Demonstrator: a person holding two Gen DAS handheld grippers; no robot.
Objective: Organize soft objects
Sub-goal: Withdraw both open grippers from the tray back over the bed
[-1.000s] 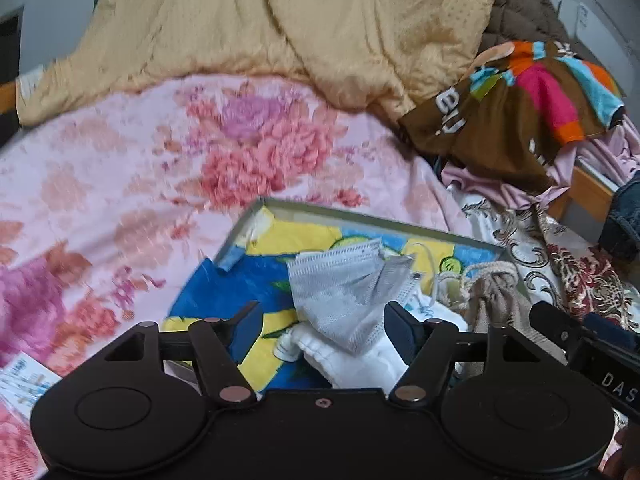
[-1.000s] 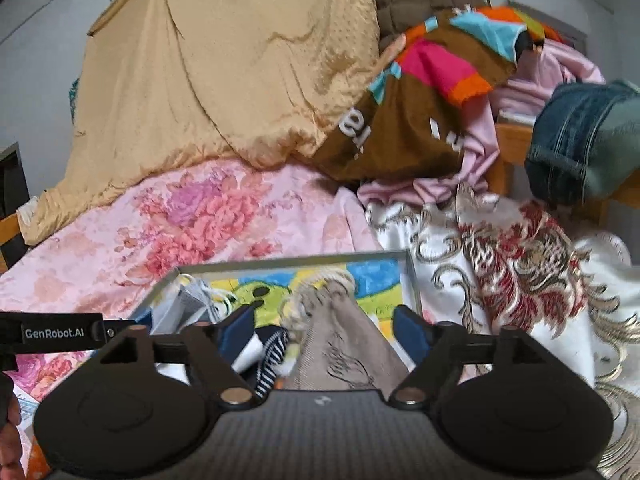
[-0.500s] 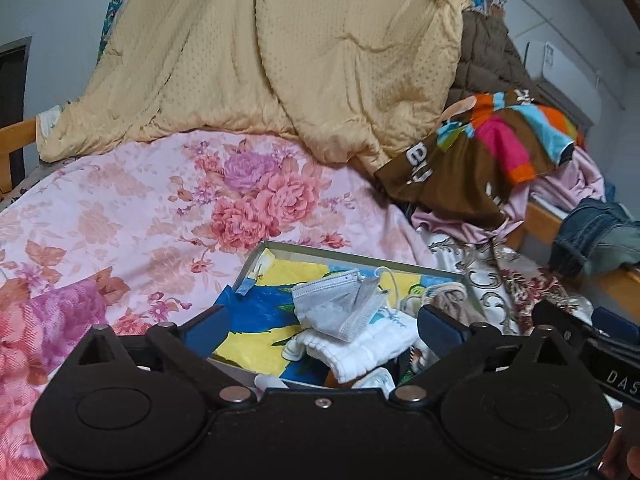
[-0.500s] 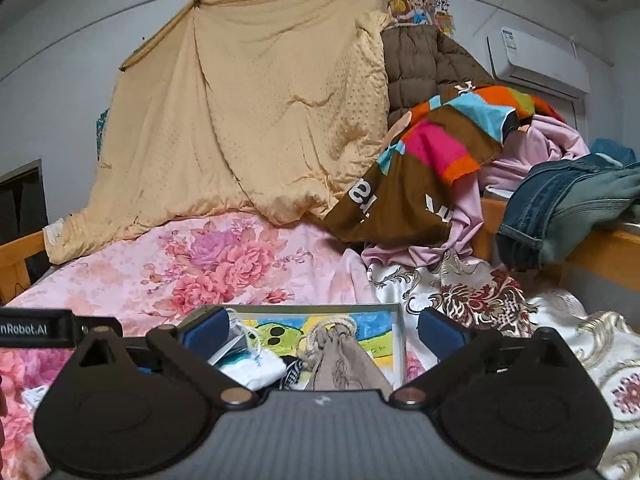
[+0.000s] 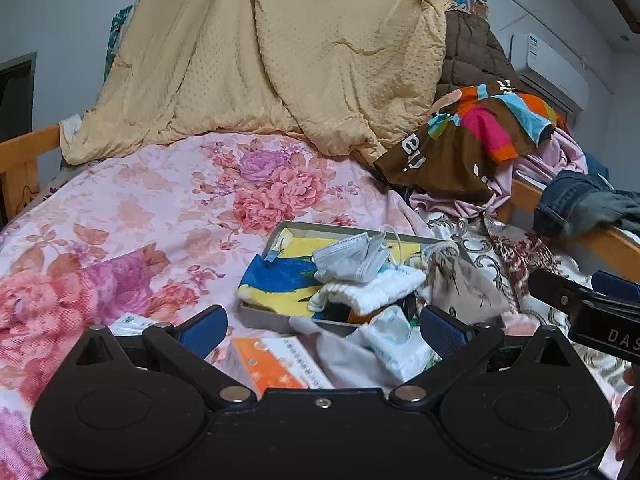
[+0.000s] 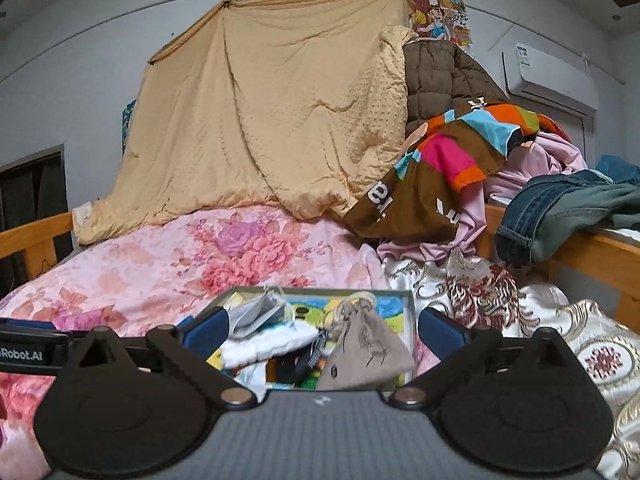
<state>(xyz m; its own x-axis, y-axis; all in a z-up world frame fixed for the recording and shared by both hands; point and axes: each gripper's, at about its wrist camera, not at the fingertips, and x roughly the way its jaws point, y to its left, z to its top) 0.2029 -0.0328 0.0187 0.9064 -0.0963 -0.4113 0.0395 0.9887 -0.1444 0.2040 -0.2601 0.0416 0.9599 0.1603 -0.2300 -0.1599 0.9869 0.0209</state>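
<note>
A shallow box [image 5: 340, 227] with a bright cartoon print inside lies on the floral bedspread. It holds a grey face mask [image 5: 349, 255], a white knitted cloth [image 5: 372, 290] and a beige drawstring pouch [image 5: 466, 284]. The same box [image 6: 408, 312], mask [image 6: 256, 314], white cloth [image 6: 264, 342] and pouch [image 6: 366, 350] show in the right wrist view. My left gripper [image 5: 322, 330] is open, back from the box, with nothing between its fingers. My right gripper [image 6: 322, 330] is open too, its fingers standing either side of the box without touching anything.
An orange packet [image 5: 276, 364] and a white tissue pack [image 5: 394, 344] lie in front of the box. A tan quilt [image 6: 272, 120] hangs at the back. Piled clothes [image 6: 452, 160] and jeans [image 6: 560, 208] sit on the right by a wooden rail [image 6: 592, 252].
Both grippers pulled back from the box and opened wider. The mask and the pouch stay in the box. The orange packet and tissue pack came into the left wrist view.
</note>
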